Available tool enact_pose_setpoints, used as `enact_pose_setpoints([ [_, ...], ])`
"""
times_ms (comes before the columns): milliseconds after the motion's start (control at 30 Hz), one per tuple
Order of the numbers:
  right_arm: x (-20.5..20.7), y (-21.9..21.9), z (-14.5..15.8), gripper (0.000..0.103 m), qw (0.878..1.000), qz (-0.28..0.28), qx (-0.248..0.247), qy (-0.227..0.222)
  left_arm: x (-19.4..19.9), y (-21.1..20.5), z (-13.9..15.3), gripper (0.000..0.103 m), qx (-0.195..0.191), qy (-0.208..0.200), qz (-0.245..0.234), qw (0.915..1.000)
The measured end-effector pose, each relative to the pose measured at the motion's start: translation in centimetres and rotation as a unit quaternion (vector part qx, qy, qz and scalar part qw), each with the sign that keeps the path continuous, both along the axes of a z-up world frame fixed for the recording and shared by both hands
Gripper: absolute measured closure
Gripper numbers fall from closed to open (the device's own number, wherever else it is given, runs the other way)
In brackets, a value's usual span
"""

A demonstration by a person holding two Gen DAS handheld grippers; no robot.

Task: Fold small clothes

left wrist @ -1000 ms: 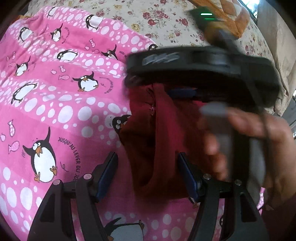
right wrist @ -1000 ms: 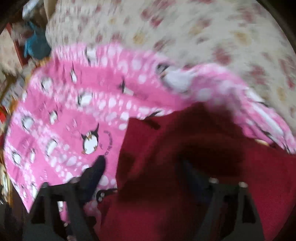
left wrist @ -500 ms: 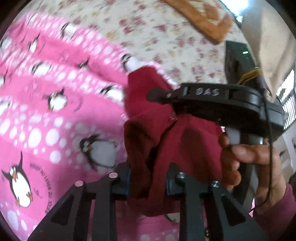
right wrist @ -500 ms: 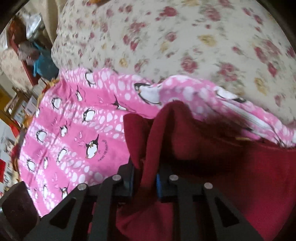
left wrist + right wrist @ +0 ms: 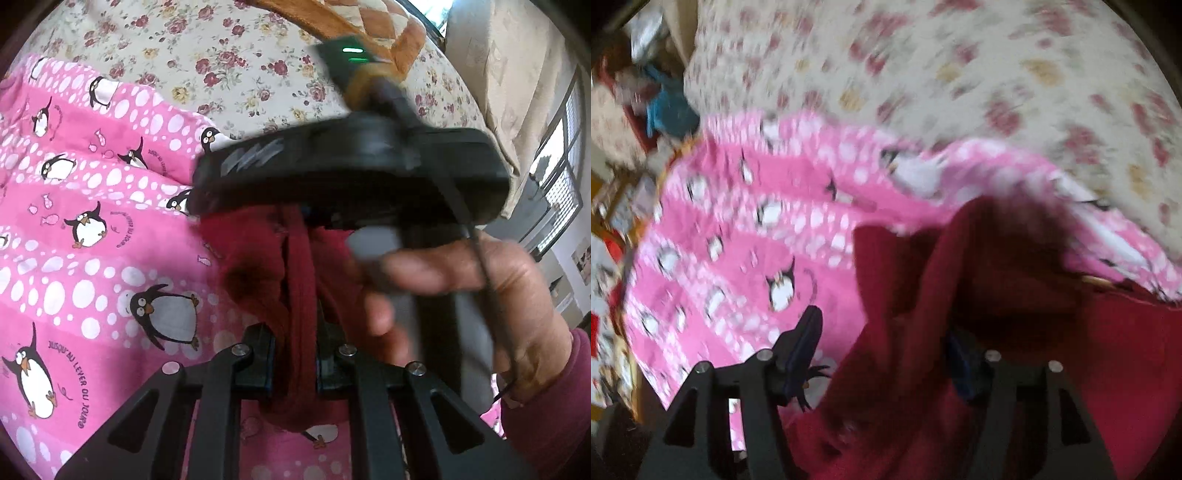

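Note:
A dark red garment (image 5: 258, 266) lies bunched on a pink penguin blanket (image 5: 92, 258). My left gripper (image 5: 293, 354) is shut on a thick upright fold of it, with cloth squeezed between both pads. In the right wrist view, which is blurred, the same red garment (image 5: 1015, 314) fills the lower right. My right gripper (image 5: 882, 343) is opening over it. Its left finger (image 5: 805, 339) stands free above the blanket, its right finger (image 5: 960, 354) is half buried in cloth, and a red fold rises loose between them. The right gripper's black body (image 5: 351, 173) and the hand holding it (image 5: 461, 288) hang just beyond my left gripper.
Under the blanket is a cream bedspread (image 5: 221, 55) printed with flowers, and an orange patterned cushion (image 5: 369, 22) lies at its far side. A window (image 5: 561, 177) shows at the right. Cluttered shelves and a blue object (image 5: 668, 107) lie beyond the bed's left edge.
My left gripper closed on the red fold and lifted it a little. My right gripper pinched the fold half a second ago and has since spread its jaws again.

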State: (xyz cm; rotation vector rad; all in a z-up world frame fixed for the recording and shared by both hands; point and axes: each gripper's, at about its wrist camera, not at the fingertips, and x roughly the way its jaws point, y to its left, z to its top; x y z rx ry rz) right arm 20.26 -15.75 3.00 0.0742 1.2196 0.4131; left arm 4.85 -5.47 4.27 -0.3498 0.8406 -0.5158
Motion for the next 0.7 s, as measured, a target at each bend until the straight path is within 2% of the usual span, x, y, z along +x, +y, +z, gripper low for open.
enact_pose_setpoints([
  [67,-0.4,0.6,-0.6,0.052,0.999,-0.001,-0.042,-0.015,0.1,-0.2,0.0,0.103,0.005,0.002,0.005,1.0],
  [100,-0.5,0.2,-0.5,0.068,0.999,-0.012,-0.04,-0.022,0.2,-0.2,-0.1,0.103,0.005,0.005,0.007,1.0],
  [133,-0.8,-0.7,-0.3,0.075,0.999,-0.027,-0.022,-0.027,0.2,-0.2,-0.1,0.103,0.003,0.008,0.009,0.9999],
  [167,-1.0,-1.7,0.1,0.077,0.999,-0.038,-0.002,-0.032,0.2,-0.3,-0.1,0.101,0.005,0.008,0.012,0.9999],
  [200,-1.3,-2.7,0.5,0.08,0.998,-0.047,0.018,-0.039,0.2,-0.5,-0.1,0.095,0.012,0.008,0.014,0.9998],
  [233,-1.6,-3.7,0.9,0.081,0.997,-0.051,0.034,-0.046,0.1,-0.8,-0.2,0.088,0.021,0.006,0.016,0.9996],
  [333,-2.6,-6.0,2.3,0.082,0.994,-0.056,0.073,-0.065,0.0,-2.1,-1.1,0.087,0.027,0.009,0.007,0.9996],
  [367,-2.9,-6.7,2.7,0.082,0.992,-0.058,0.084,-0.071,0.0,-2.6,-1.3,0.098,0.025,0.019,-0.001,0.9995],
  [400,-3.2,-7.5,3.1,0.082,0.991,-0.061,0.092,-0.074,0.0,-2.9,-1.3,0.103,0.019,0.022,-0.007,0.9995],
  [433,-3.7,-8.5,3.5,0.083,0.99,-0.067,0.101,-0.076,-0.3,-3.4,-0.9,0.103,0.017,0.021,-0.012,0.9996],
  [500,-4.4,-10.5,4.5,0.083,0.987,-0.073,0.117,-0.08,-1.4,-5.0,0.4,0.103,0.03,0.0,-0.03,0.9991],
  [567,-5.4,-12.2,6.0,0.083,0.985,-0.077,0.126,-0.095,-2.1,-7.2,2.4,0.103,0.026,-0.014,-0.051,0.9983],
  [700,-7.2,-17.4,9.3,0.083,0.981,-0.092,0.123,-0.122,-2.8,-12.1,5.0,0.103,0.033,-0.032,-0.084,0.9954],
])
